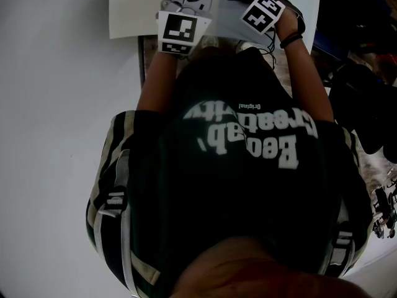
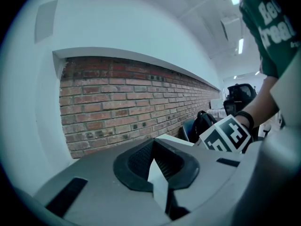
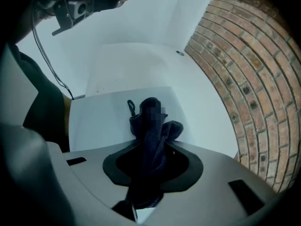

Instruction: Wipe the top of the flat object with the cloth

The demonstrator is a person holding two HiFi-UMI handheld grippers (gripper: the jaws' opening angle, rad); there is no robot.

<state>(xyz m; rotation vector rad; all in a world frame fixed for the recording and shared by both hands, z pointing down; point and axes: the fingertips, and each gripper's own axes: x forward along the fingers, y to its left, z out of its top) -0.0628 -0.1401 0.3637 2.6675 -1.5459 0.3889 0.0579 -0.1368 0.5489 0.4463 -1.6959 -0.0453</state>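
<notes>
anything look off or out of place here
Nothing spilled or damaged. Only oddity: the dark blue cloth is wadded up in the right tongs over the white flat board, not spread flat. The left tongs pinch that board's edge.

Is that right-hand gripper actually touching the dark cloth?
Touching. The right gripper view shows the dark cloth bunched between the jaws of the right gripper, which are closed on it.
</notes>
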